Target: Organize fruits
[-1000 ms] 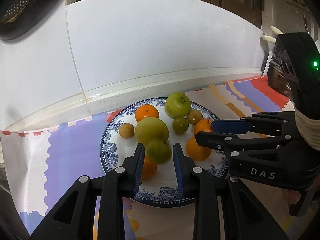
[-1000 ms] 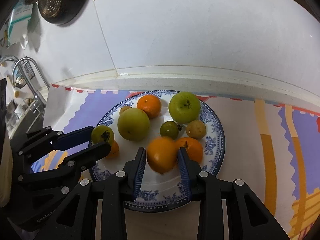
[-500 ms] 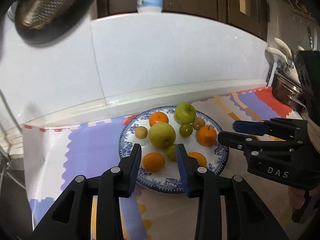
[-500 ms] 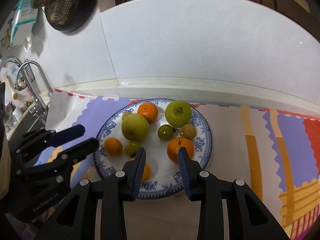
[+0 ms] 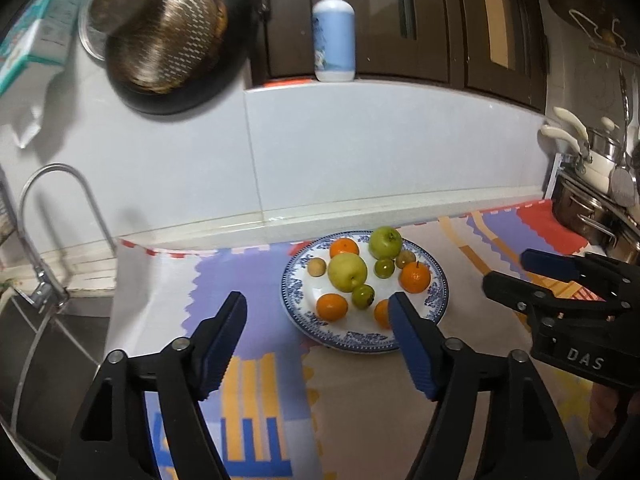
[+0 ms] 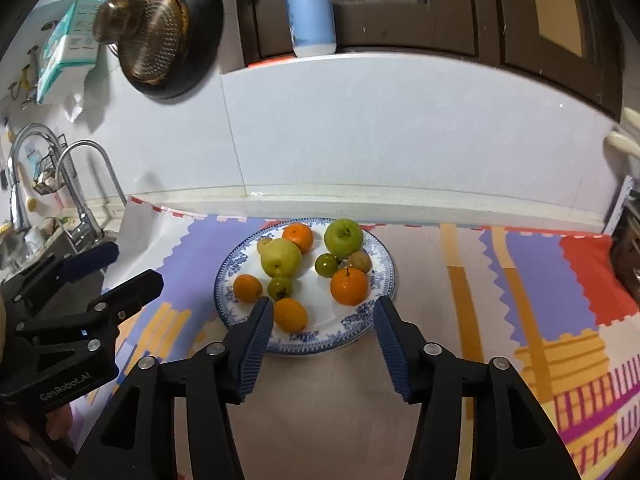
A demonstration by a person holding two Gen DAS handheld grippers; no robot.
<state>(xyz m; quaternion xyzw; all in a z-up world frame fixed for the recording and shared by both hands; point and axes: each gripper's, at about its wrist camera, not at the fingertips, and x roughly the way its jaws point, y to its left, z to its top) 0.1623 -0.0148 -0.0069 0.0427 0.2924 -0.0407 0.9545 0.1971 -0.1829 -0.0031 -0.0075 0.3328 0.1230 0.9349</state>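
— Both grippers have drawn back and up from the fruit since a second ago, haven't they?

— Yes. Left gripper [image 5: 316, 312] and right gripper [image 6: 324, 318] have just been opening; jaws stand spread, nothing between the ribbed blue pads.

— Count the fruit.

— Nine on the round blue-patterned china plate [image 6: 376, 308]: four smooth oranges [image 6: 349, 286], two large green apples [image 6: 343, 236], two small dark-green fruits [image 6: 326, 265] and, in the right wrist view, one small brownish fruit [image 6: 360, 261] at the plate's two o'clock; a second brownish one shows in the left view.

— And the plate?

— On a colourful patterned mat [image 6: 532, 272], against the glossy white tiled wall [image 6: 400, 132].
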